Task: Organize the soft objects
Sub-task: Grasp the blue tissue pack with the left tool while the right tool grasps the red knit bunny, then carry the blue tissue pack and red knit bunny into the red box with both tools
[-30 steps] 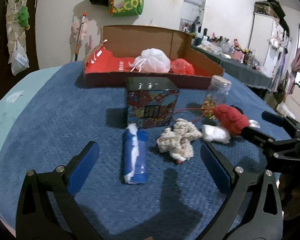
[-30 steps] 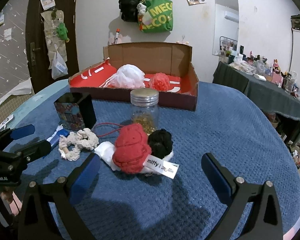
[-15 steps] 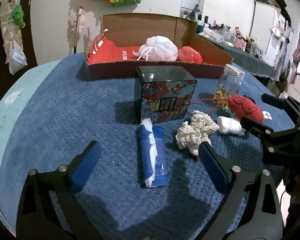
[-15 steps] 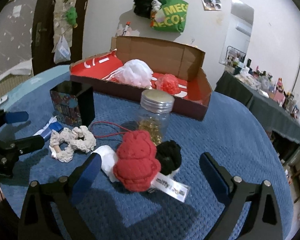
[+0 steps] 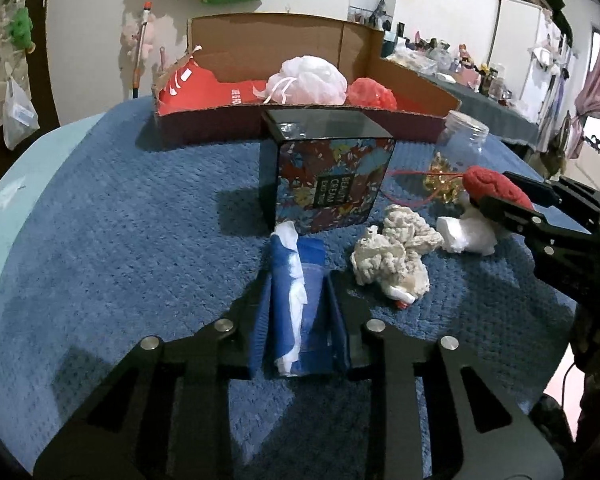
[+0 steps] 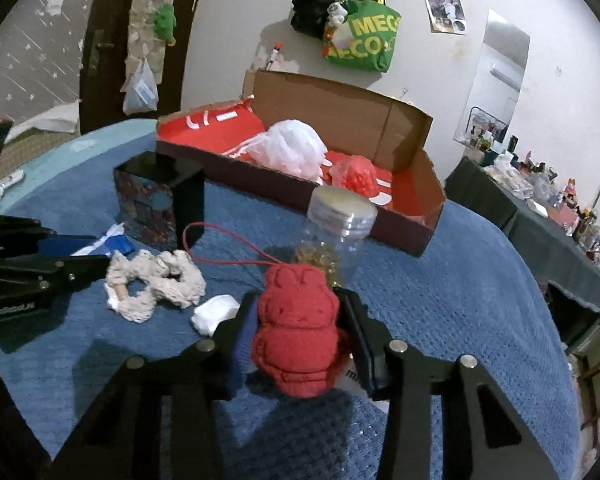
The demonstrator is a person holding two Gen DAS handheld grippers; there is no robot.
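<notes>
Two grasps are seated: the blue-and-white cloth roll [image 5: 296, 300] is pinched by the left gripper [image 5: 298, 312], and the red knitted plush [image 6: 296, 320] is clamped by the right gripper [image 6: 300, 336]. Both should be lifted straight, then carried to 12 o'clock into the cardboard box [image 6: 400, 224]. The glass jar [image 6: 340, 232] and patterned tin [image 5: 324, 176] must be cleared; the plush's red cord [image 6: 228, 248] may snag.

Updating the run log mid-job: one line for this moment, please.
left gripper: shut on blue pack | right gripper: shut on red plush | cardboard box: two poufs inside
</notes>
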